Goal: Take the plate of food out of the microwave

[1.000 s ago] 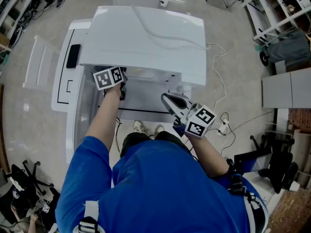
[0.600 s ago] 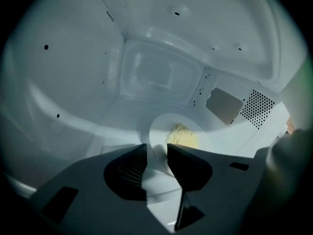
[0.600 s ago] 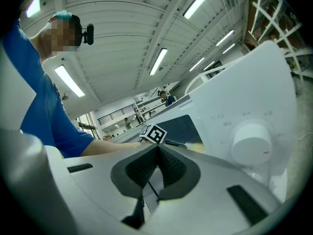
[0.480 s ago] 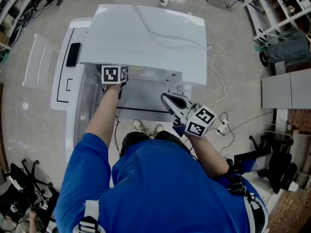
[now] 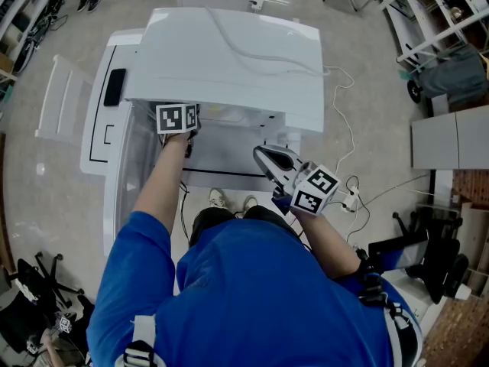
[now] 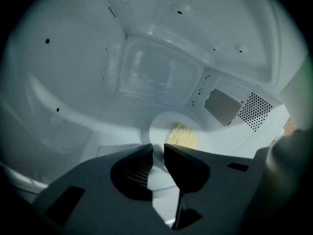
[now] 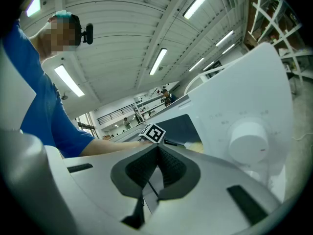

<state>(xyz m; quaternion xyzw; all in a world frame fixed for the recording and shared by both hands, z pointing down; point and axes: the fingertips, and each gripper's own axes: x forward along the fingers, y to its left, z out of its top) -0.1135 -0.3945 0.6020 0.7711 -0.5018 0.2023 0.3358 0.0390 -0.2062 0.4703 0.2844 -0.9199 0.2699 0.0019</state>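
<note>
The white microwave [image 5: 229,52] stands with its door [image 5: 103,136] swung open to the left. Inside, a white plate [image 6: 161,124] carries pale yellow food [image 6: 182,135]. My left gripper [image 6: 157,148] reaches into the cavity; its jaws are closing, with a narrow gap left and the plate's near rim at their tips. In the head view only its marker cube [image 5: 177,118] shows under the microwave's top. My right gripper [image 5: 261,154] hangs outside in front of the opening, shut and empty, its pads [image 7: 168,155] meeting.
The control panel's round knob [image 7: 248,141] is on the microwave's right. Cables [image 5: 344,128] and a power strip [image 5: 353,199] lie on the floor at the right. A white chair [image 5: 57,102] stands left of the door, a grey cabinet [image 5: 451,140] far right.
The left gripper's marker cube has shifted slightly right and deeper under the microwave's top and turned level. The right gripper has stayed put.
</note>
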